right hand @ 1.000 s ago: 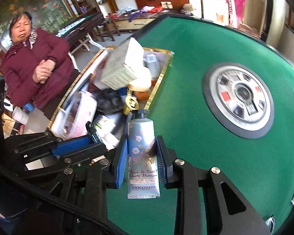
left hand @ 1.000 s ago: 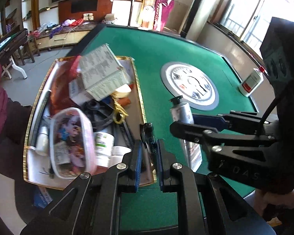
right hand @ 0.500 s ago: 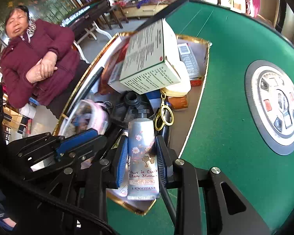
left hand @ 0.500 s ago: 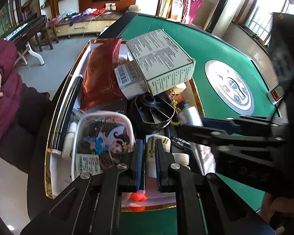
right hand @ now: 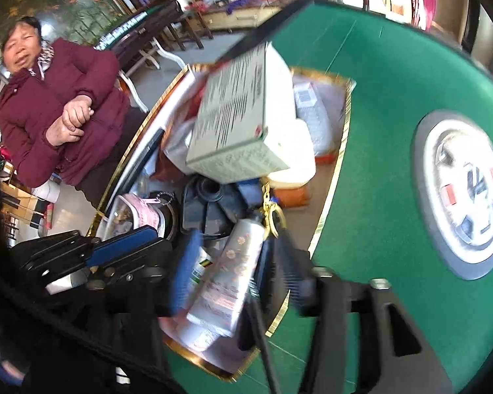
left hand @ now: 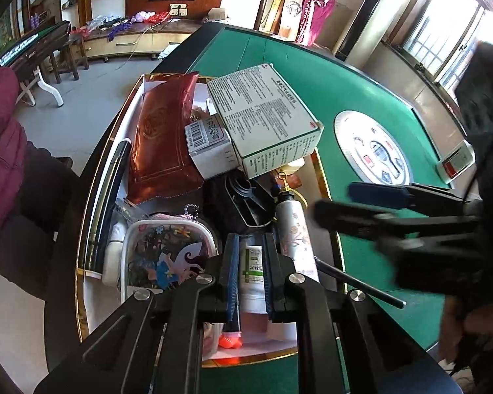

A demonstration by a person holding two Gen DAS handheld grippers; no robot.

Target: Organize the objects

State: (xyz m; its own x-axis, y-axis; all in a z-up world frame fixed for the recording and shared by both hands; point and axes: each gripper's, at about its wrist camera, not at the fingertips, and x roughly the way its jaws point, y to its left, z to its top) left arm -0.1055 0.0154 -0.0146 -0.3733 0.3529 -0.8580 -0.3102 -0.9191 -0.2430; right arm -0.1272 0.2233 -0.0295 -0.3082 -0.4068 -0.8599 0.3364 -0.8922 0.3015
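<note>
One hand-cream tube (right hand: 228,272) — cap toward box, slanted; right jaws just opened, left jaws closed.

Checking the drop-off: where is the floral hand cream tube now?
The hand cream tube lies tilted in the tray, at its near end beside the green-labelled tube, between the right gripper's opened jaws.

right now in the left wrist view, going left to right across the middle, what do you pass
maroon sleeve → dark tube along the tray's left edge → red foil pouch → white medicine box → round centre panel on the green table
</note>
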